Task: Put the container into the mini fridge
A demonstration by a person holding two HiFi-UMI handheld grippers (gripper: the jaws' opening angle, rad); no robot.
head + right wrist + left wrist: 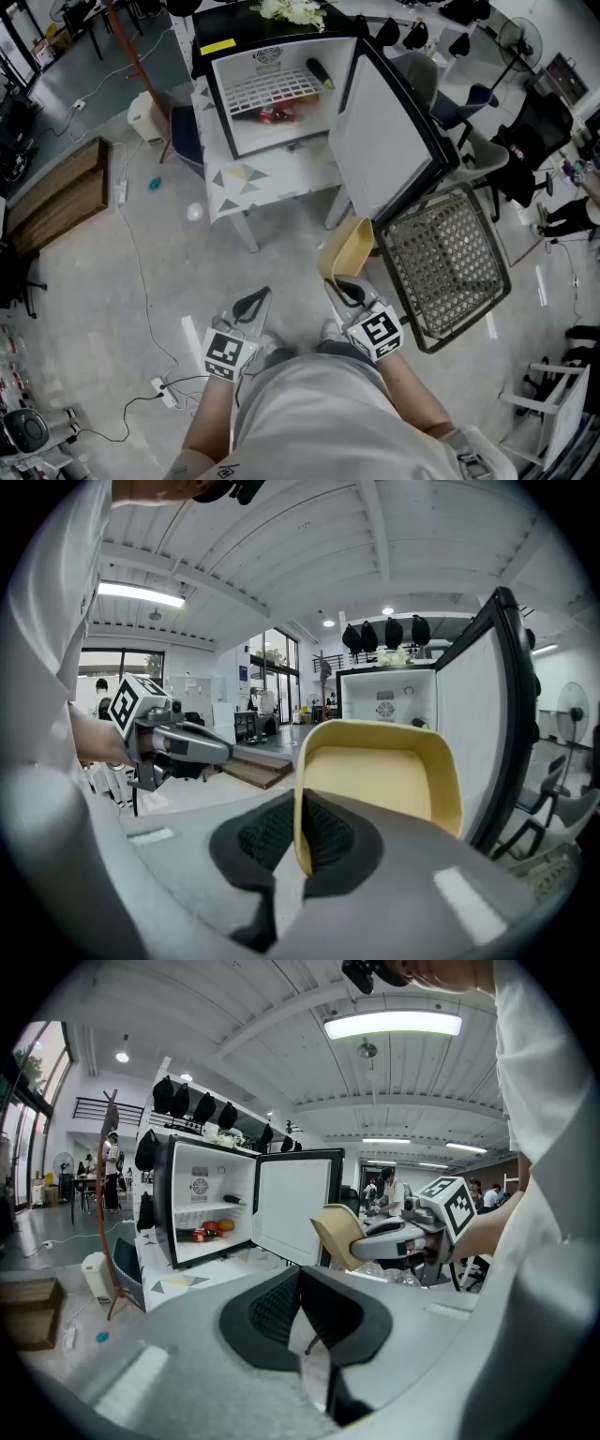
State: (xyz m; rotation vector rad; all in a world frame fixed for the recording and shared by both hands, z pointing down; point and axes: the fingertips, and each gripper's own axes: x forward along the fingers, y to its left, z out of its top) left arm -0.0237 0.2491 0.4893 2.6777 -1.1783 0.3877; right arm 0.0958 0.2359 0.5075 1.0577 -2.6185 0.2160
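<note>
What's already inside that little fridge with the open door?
A white wire shelf carrying a dark bottle; below it, red and orange items. The shelf partly covers the lower space. The yellow container is outside, in the right gripper.

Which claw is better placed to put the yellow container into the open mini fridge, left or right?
Right. The right claw grips the yellow container by its rim, facing the open mini fridge. The left claw is shut and empty.
</note>
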